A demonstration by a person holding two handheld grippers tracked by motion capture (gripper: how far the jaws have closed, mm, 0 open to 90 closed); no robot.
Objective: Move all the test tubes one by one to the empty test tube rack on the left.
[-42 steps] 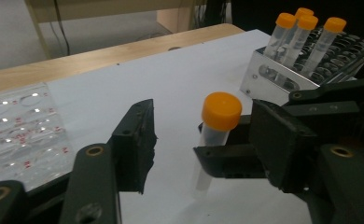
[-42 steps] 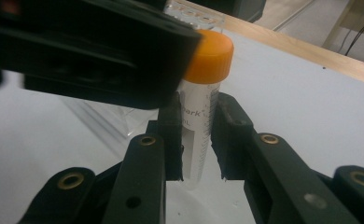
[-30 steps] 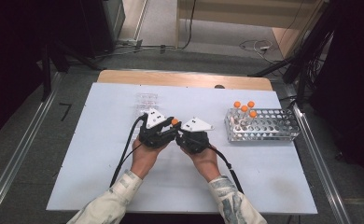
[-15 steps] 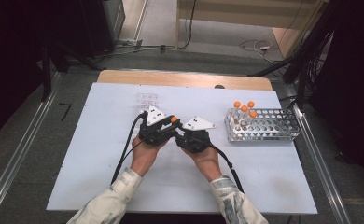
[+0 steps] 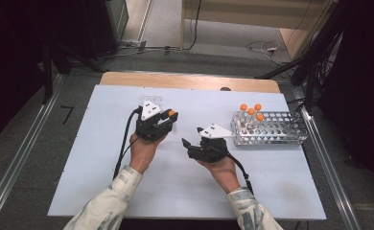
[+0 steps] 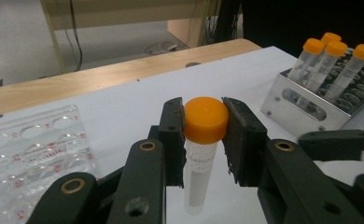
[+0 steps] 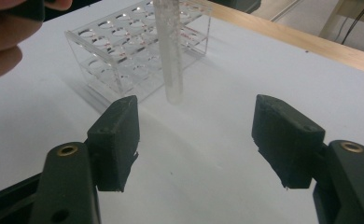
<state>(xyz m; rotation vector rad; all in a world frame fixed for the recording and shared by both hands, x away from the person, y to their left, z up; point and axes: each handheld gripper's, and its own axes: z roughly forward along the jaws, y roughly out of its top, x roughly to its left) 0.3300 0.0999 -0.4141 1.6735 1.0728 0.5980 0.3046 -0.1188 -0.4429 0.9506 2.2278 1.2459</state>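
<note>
So you've got 1 tube pinched in your left gripper, and the jaws sit right on its orange cap, 1 pad on each side. That grip makes sense: the cap is the widest, least slippery part, and holding it there lets the clear body hang straight down with its tip free, just above the white table. Looks to me like you're keeping it vertical so it can drop into a hole.

Taking the clear plastic rack as the landmark: the tube hangs just beside it, on the side facing your right gripper, not in any hole yet. Your left gripper is directly over that same spot. The metal rack with 3 more orange-capped tubes is well away from the clear rack, past your right gripper.

Your right gripper has its jaws spread wide, gripping nothing, pointed toward the clear rack and the hanging tube. My guess is it's parked there out of the way, free for whatever comes next.
</note>
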